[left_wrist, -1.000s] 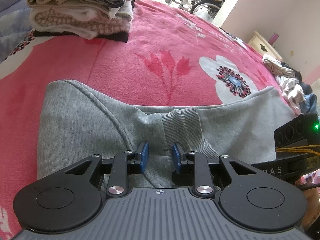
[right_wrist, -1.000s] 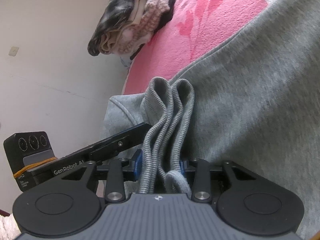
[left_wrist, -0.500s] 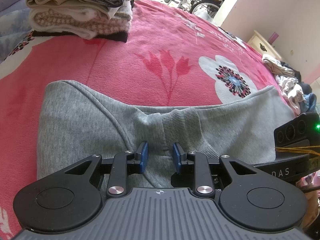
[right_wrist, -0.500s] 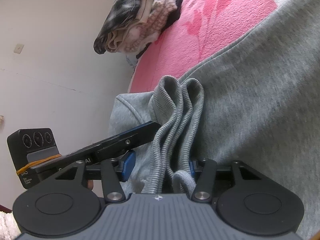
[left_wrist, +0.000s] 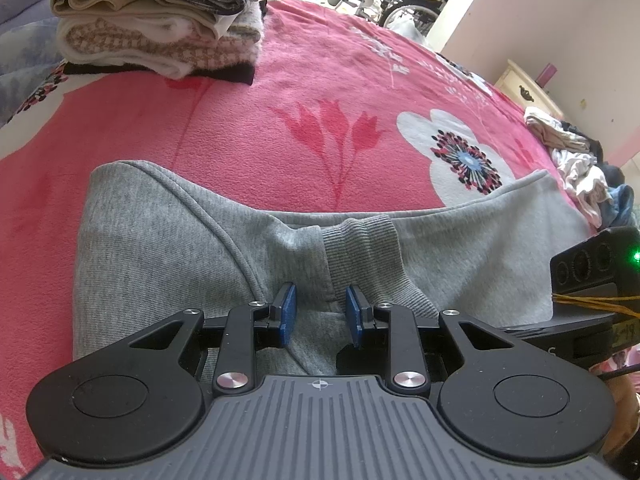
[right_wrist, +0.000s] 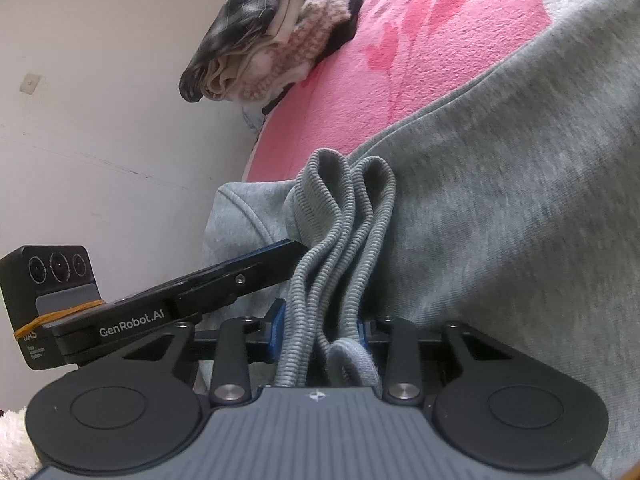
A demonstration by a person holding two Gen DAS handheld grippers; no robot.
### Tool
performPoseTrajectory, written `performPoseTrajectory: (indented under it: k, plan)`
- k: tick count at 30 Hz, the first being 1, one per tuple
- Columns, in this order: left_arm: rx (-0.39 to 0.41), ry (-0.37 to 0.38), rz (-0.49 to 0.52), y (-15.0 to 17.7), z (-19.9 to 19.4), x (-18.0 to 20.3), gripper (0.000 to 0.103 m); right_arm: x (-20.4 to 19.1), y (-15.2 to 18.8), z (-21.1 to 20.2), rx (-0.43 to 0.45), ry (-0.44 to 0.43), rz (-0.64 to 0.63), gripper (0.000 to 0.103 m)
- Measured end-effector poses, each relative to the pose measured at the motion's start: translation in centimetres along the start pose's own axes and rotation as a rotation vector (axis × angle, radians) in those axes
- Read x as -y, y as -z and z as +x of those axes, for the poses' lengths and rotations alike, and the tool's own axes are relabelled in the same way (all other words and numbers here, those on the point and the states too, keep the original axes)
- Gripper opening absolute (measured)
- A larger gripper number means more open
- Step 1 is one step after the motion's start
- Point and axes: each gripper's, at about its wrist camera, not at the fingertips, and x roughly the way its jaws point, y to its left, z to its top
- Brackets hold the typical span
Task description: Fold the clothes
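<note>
Fingers [right_wrist: 276, 330] of the right gripper [right_wrist: 318, 332], just closing, clamp the grey sweatshirt [right_wrist: 500, 216]'s bunched ribbed hem [right_wrist: 340, 240]; left gripper [left_wrist: 320, 314] fingers pinch its fabric narrowly.

My left gripper [left_wrist: 320, 314] tips steeply downward, its blue pads [left_wrist: 287, 312] a narrow way apart with grey cloth gathered between them. My right gripper [right_wrist: 320, 330] points less steeply down; its jaws have just been closing and now pinch bunched ribbed fabric.
</note>
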Motion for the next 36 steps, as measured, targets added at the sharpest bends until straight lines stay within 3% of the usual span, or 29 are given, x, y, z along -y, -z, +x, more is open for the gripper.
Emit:
performPoseTrajectory:
  k: [36]
  plan:
    - [0.003, -0.002, 0.001, 0.13, 0.05, 0.06, 0.028, 0.03, 0.13, 0.12, 0.013, -0.003, 0.001, 0.032]
